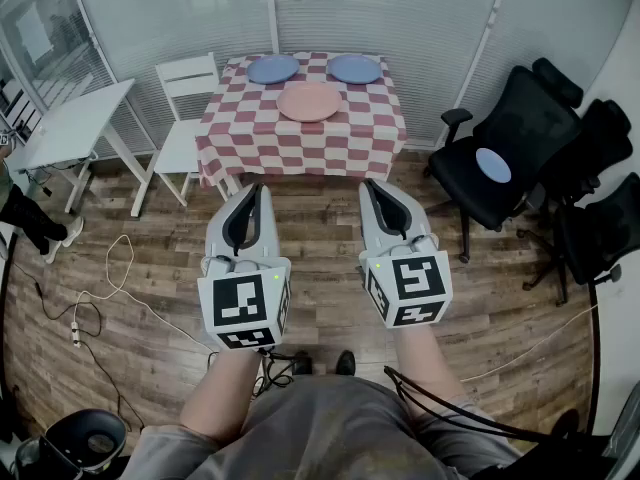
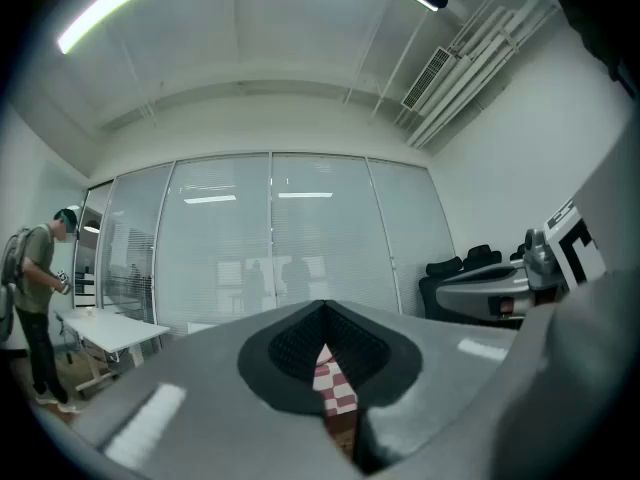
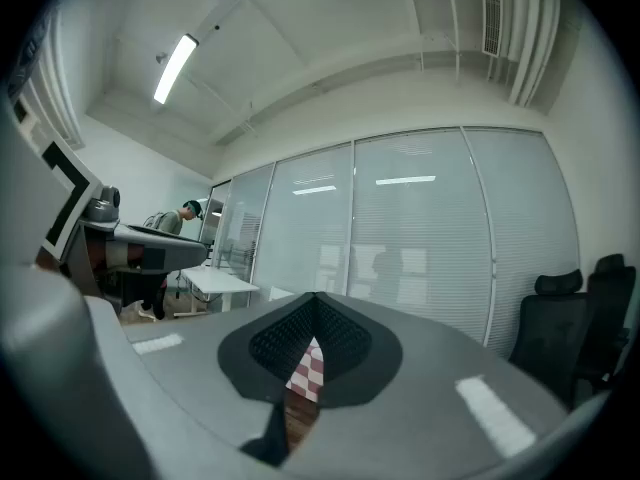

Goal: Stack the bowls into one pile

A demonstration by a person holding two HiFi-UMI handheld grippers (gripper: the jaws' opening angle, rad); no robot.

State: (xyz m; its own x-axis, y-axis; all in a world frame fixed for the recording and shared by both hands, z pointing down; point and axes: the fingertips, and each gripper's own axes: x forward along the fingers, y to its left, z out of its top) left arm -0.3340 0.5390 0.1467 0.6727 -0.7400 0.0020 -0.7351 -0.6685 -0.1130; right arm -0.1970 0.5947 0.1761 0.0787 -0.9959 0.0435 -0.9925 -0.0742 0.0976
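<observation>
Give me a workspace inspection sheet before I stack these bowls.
Surface: table with red-and-white checked cloth, ahead.
Job's things: shallow blue bowl back-left, blue bowl back-right, pink bowl in front of them, unstacked; third blue bowl on black office chair, right.
Clutter: nothing seen.
Grippers: left tongs and right tongs shut, empty, short of the table.
Cables: white cable on wooden floor, left; black cable by right arm.
Surroundings: white chair, white desk, glass wall, person at left.
</observation>
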